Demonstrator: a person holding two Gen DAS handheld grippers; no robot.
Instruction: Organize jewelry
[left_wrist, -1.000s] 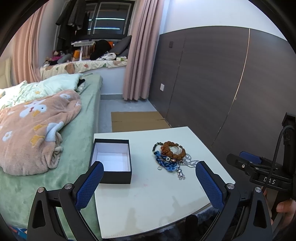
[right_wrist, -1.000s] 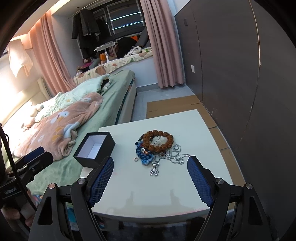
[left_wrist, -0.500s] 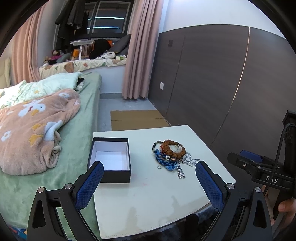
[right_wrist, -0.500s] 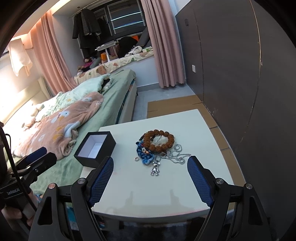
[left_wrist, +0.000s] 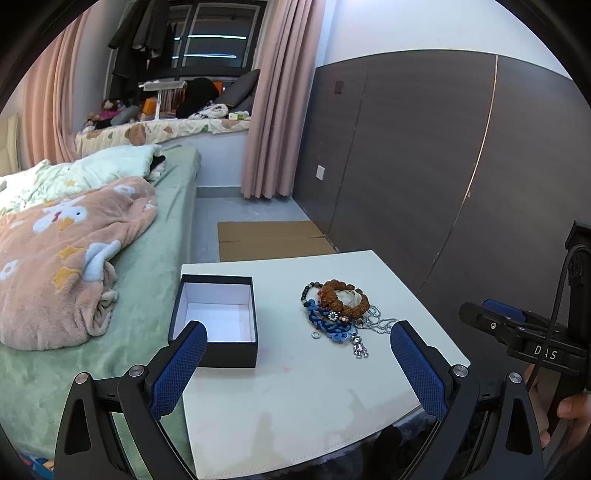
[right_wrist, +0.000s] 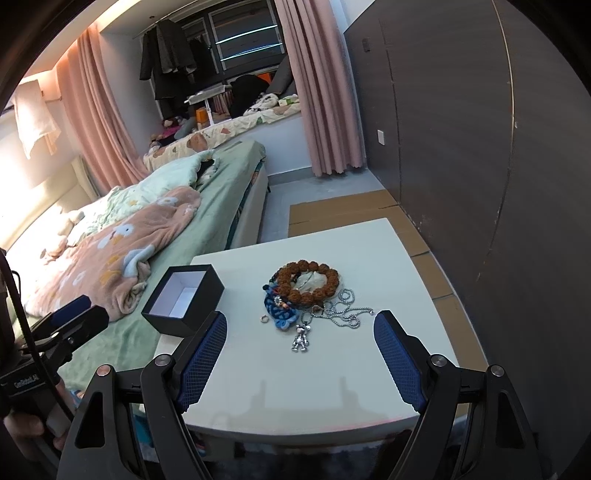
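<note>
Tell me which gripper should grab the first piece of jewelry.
Right, probably: the right gripper is open facing the jewelry pile, while the left gripper sits nearer the black box.

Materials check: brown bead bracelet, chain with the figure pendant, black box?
Bead bracelet: looks like wood or seed, matte and knobbly. Chain: likely metal, shiny silver ball links and pendant. Box: probably card, matte black outside, plain white inside.
</note>
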